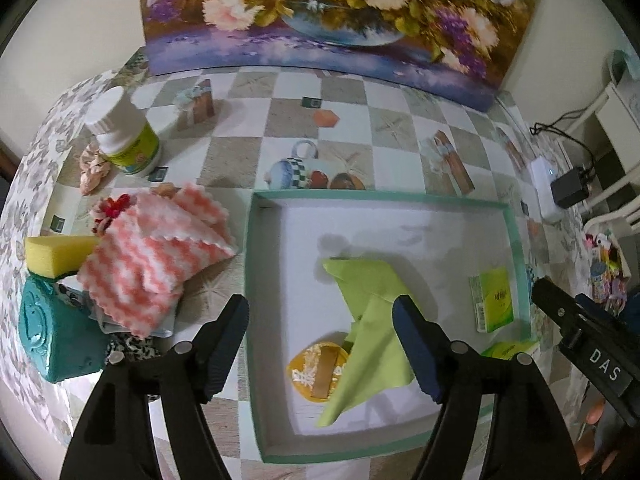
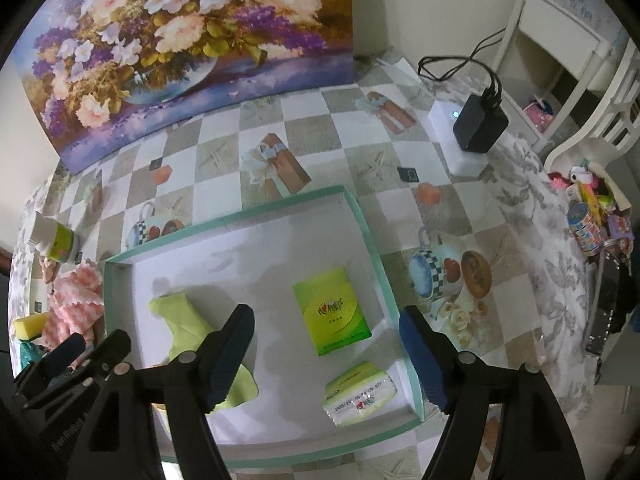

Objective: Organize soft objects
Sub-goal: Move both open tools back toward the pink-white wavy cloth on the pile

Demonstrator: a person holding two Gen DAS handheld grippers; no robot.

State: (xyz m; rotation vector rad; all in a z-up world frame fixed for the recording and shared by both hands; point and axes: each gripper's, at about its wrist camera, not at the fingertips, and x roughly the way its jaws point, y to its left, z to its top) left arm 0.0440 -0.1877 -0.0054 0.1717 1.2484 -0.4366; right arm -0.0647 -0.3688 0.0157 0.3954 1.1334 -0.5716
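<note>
A shallow green-rimmed box (image 1: 250, 264) (image 2: 372, 236) lies on the checked tablecloth. Inside lie a lime green cloth (image 1: 372, 312) (image 2: 180, 320), a round yellow sachet (image 1: 316, 372) partly under it, and two green tissue packs (image 1: 492, 300) (image 2: 332, 312) (image 2: 360, 394). A pink-and-white wavy cloth (image 1: 156, 248) (image 2: 72, 300), a yellow sponge (image 1: 56, 254) (image 2: 28, 326) and a teal pouch (image 1: 52, 332) lie left of the box. My left gripper (image 1: 320, 324) is open and empty above the box's left part. My right gripper (image 2: 326, 332) is open and empty above the box's right part.
A white bottle with a green label (image 1: 124, 136) (image 2: 58, 240) and a pink scrunchie (image 1: 94, 168) stand at the far left. A flower painting (image 1: 320, 12) leans on the wall behind. A white box with a black charger (image 2: 476, 128) sits far right.
</note>
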